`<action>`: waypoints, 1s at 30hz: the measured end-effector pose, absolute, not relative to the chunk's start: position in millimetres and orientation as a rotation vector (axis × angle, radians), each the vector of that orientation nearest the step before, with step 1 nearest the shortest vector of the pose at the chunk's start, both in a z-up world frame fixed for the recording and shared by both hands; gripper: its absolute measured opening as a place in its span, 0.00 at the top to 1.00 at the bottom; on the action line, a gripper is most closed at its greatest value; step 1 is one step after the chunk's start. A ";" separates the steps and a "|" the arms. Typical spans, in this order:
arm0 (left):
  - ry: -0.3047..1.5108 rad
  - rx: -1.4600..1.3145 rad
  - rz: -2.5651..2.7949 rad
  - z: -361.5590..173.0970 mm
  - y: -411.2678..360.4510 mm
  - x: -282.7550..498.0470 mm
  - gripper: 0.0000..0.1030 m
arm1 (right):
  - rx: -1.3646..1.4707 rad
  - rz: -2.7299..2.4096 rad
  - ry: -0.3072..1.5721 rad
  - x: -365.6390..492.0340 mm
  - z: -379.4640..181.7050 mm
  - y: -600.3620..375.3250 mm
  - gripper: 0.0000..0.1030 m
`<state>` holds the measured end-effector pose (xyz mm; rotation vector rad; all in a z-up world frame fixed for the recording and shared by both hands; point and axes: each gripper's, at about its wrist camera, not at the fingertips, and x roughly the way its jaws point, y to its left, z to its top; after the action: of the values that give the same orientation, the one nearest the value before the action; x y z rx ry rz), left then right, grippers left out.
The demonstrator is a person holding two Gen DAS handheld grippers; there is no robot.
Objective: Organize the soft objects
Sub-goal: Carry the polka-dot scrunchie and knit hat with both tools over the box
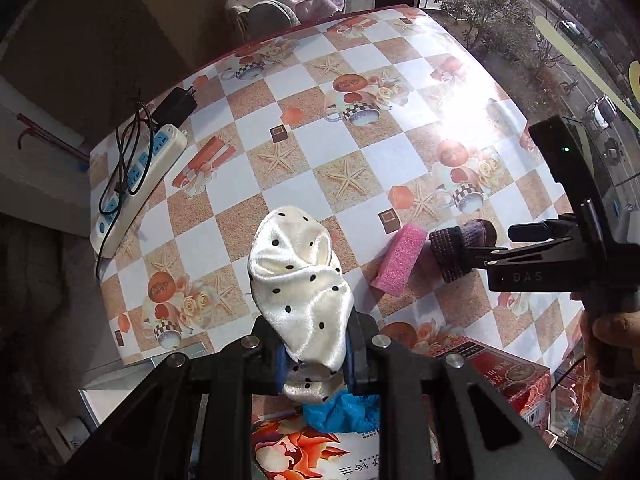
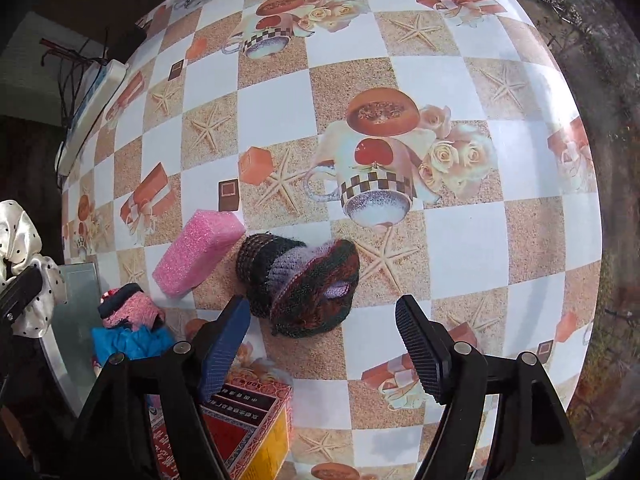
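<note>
The white dotted cloth is pinched by the closed left gripper above the table. The right gripper is held open over the knitted piece, not touching. The slippery cloth could be dropped, since only one end is clamped.

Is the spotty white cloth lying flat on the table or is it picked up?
Picked up. The left tongs are shut on the white polka-dot cloth, which hangs bunched above the table.
</note>
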<state>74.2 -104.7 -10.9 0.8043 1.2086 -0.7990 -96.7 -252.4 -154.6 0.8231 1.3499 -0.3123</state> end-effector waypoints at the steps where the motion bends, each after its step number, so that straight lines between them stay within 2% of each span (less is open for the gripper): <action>1: 1.208 0.803 -0.797 -8.5 -102.4 71.1 0.78 | 0.816 -0.302 1.366 -90.8 -162.8 -250.1 0.26; 4: 1.204 0.807 -0.785 -4.7 -98.3 65.8 0.78 | 0.784 -0.287 1.387 -76.8 -181.5 -242.9 0.27; 6: 1.195 0.809 -0.788 -0.9 -96.4 61.4 0.78 | 0.835 -0.265 1.361 -74.8 -184.3 -242.8 0.46; 8: 1.177 0.818 -0.799 2.8 -96.3 55.7 0.78 | 0.817 -0.294 1.338 -77.0 -174.8 -241.3 0.50; 13: 1.150 0.823 -0.841 11.7 -95.0 38.8 0.78 | 0.738 -0.312 1.260 -106.1 -134.2 -238.9 0.50; 19: 1.153 0.839 -0.896 17.1 -74.1 14.0 0.78 | 0.810 -0.393 1.172 -167.2 -100.5 -239.6 0.50; 30: 1.141 0.924 -0.971 17.9 -4.2 -26.0 0.78 | 0.860 -0.463 1.170 -246.8 -61.0 -180.9 0.50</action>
<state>-26.0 -4.2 17.9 0.9237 1.1407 -0.9707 -246.8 -180.9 -60.9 0.8601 1.1702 -0.4632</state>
